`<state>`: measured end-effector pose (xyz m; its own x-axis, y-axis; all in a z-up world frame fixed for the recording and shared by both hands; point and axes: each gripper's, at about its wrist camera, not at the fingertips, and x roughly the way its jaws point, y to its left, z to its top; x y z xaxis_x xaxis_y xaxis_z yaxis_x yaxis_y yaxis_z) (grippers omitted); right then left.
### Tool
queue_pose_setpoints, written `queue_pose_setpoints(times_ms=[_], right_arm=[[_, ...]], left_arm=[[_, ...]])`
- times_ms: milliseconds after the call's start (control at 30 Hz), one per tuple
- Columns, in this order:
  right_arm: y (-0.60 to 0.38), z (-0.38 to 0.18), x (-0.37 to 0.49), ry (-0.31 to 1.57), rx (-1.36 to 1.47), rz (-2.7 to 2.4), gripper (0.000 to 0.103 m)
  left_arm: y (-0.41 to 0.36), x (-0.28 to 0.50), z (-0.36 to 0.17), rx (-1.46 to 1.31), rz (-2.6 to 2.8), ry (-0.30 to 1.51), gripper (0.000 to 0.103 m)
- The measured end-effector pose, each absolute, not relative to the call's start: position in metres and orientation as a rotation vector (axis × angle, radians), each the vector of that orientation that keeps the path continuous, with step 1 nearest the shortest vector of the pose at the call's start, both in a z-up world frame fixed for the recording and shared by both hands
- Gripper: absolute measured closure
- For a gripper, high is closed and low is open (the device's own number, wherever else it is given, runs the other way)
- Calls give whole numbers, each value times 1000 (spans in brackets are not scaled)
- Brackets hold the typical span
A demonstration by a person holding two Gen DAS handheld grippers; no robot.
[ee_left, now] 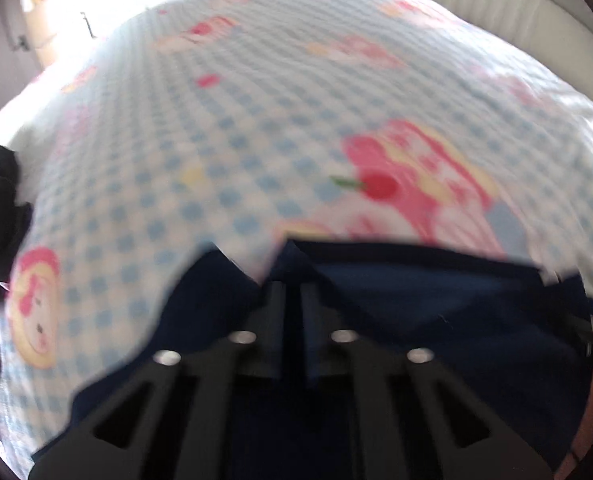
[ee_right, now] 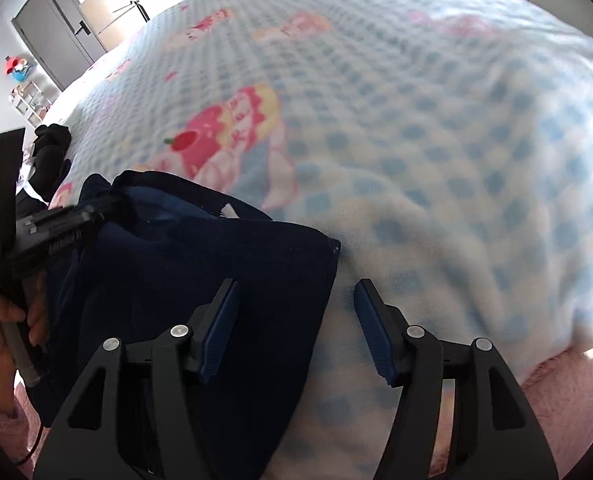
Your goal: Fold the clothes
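Pinching a navy garment [ee_right: 200, 264] between closed fingers, left gripper [ee_left: 292, 292], right gripper [ee_right: 296, 292] spread open beside its edge, garment lying on checked cartoon-print blanket [ee_right: 416, 100], near edge.

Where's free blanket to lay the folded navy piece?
Free: checked blanket right of the navy garment, toward the headboard. Crowded: the near-left edge, with the garment, left tongs shut on it, and black clothes. Right tongs hang open.

Matt navy cloth garment [ee_right: 200, 264] on fleecy checked blanket [ee_right: 436, 120]; ribbed blue pads [ee_right: 220, 328].
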<state>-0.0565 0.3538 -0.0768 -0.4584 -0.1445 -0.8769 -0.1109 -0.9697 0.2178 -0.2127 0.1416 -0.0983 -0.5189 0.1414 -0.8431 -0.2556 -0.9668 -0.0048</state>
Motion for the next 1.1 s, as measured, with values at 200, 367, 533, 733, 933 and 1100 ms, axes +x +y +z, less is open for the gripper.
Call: queue_pose_setpoints(times_ms=[200, 367, 533, 733, 933, 1100], right_arm=[[357, -65, -62, -406, 1510, -2661, 87], [361, -54, -56, -400, 1472, -2732, 88], [370, -67, -60, -502, 1509, -2663, 78], [367, -47, -65, -449, 1402, -2716, 92], [371, -57, -66, -492, 1502, -2699, 73], [371, -34, -32, -525, 1393, -2747, 73]], left_arm=[[128, -217, -67, -1285, 2607, 73, 97], [138, -204, -74, -1309, 2504, 210, 36], [154, -199, -94, -1320, 2483, 328, 91], [160, -225, -70, -1251, 2568, 284, 95], [142, -217, -57, -1314, 2588, 166, 71], [100, -127, -50, -1226, 2608, 43, 71]])
